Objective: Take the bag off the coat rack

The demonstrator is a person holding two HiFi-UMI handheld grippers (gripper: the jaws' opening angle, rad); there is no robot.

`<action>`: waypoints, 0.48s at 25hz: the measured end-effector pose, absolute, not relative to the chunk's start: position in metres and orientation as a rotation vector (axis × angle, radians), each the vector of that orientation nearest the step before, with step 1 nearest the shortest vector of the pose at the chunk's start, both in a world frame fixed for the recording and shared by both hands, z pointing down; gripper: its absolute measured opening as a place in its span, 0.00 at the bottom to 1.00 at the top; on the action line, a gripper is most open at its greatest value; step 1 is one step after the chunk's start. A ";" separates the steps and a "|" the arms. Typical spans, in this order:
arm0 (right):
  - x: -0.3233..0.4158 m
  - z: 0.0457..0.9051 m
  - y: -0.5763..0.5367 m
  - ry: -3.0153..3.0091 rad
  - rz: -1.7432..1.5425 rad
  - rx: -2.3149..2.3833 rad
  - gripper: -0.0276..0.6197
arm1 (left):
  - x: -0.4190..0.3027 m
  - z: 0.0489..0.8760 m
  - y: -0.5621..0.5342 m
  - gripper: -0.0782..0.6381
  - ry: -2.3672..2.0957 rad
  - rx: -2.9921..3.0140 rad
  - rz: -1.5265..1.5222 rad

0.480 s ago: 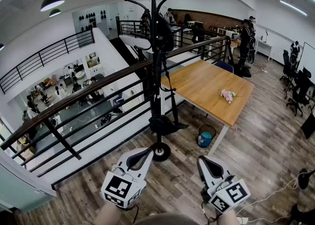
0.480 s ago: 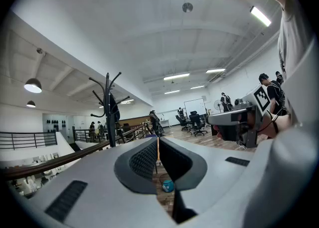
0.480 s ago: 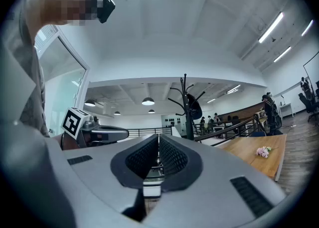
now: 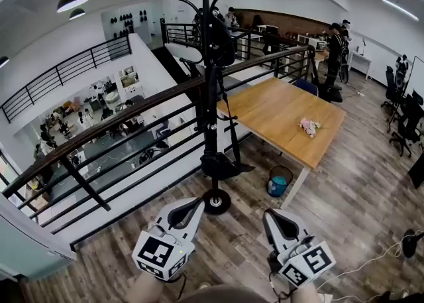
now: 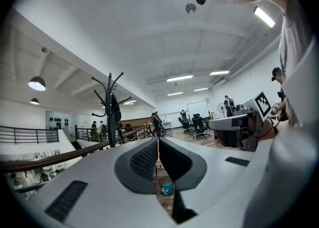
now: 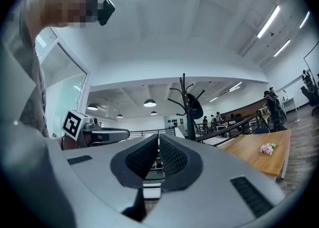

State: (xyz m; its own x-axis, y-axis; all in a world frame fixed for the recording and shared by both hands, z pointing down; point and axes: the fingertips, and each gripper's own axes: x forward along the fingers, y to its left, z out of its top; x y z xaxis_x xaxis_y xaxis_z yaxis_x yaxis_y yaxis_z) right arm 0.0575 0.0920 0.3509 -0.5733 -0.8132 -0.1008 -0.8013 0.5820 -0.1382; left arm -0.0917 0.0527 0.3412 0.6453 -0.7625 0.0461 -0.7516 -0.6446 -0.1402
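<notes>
- The left gripper point(image 4: 193, 207) is staying clenched in the left gripper view, its two ribbed dark pads point(image 5: 144, 159) pressing together with nothing between them.
- The right gripper point(image 4: 273, 219) is likewise closing on nothing, its jaws meeting in the right gripper view and touching no object.
- Both grippers are showing smooth grey shells that taper to a point, each carrying a cube with black-and-white square markers at the rear.
- The bag point(image 4: 222, 44) is hanging high on the coat rack point(image 4: 211, 96), a dark rounded shape against the upper hooks, well apart from both grippers.
- Dark straps are running down beside the rack's thin black pole to a dark flat shape near the bottom; whether this is part of the bag cannot be told.
- The rack is standing upright on a round base point(image 4: 216, 201), with curved hooks branching out at the top.
- A black railing point(image 4: 132, 122) with a wooden top rail is passing right behind the rack, closing off that side.
- A wooden table point(image 4: 278, 119) is standing to the rack's right, bearing a pink bouquet point(image 4: 309, 126), with a blue bin point(image 4: 278, 182) by its near corner.
- The plank floor point(image 4: 344, 209) is lying open between the grippers and the rack.
</notes>
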 end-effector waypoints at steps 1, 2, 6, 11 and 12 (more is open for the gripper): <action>0.058 0.349 0.094 2.656 -0.105 -1.338 0.09 | -0.092 0.340 0.052 0.14 1.300 -2.749 -0.124; 0.058 0.346 0.096 2.657 -0.095 -1.301 0.09 | -0.093 0.339 0.050 0.14 1.342 -2.740 -0.092; 0.061 0.341 0.105 2.648 -0.090 -1.209 0.19 | -0.091 0.342 0.049 0.25 1.420 -2.713 -0.068; 0.078 0.348 0.110 2.649 -0.100 -1.236 0.35 | -0.082 0.348 0.058 0.39 1.456 -2.712 -0.037; 0.082 0.349 0.111 2.650 -0.102 -1.239 0.35 | -0.082 0.348 0.060 0.39 1.466 -2.705 -0.038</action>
